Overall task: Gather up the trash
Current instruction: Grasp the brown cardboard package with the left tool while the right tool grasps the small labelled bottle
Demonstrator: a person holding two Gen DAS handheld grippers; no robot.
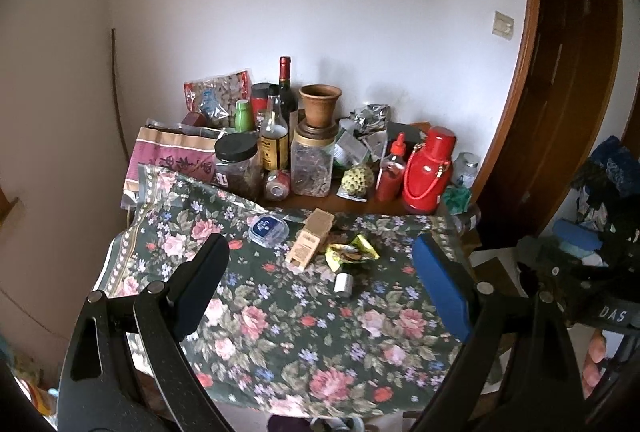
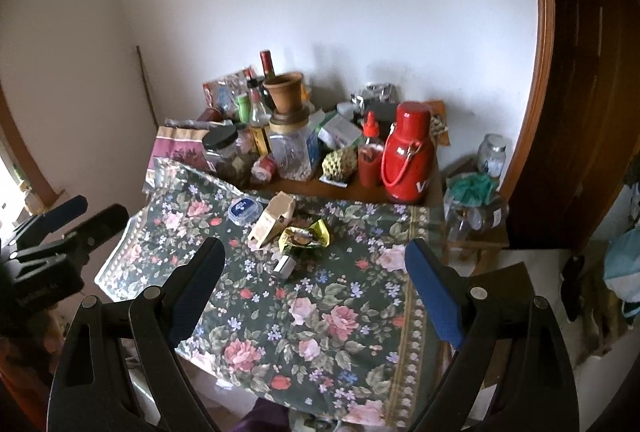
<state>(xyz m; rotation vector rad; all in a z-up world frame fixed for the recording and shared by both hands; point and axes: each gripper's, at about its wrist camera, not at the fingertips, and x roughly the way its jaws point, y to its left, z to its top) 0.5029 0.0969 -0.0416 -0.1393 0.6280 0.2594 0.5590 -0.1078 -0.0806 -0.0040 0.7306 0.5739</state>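
One carton point(image 1: 310, 240), one wrapper point(image 1: 351, 253), one blue-lidded tub point(image 1: 268, 229), one small canister point(image 1: 343, 284).

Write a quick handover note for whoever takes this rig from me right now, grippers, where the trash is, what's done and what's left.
Left gripper: open, empty, above the near part of the floral tablecloth.
Right gripper: open, empty, beside it.
Trash, all lying on the cloth: small cardboard box on its side, crumpled yellow-green wrapper just right of it, small silver-capped piece in front, blue-lidded plastic tub to the left.
Done: nothing picked up yet.
Left: collect every piece. No bin shows in either view. Jars, bottles and the red flask at the back look like keepers.
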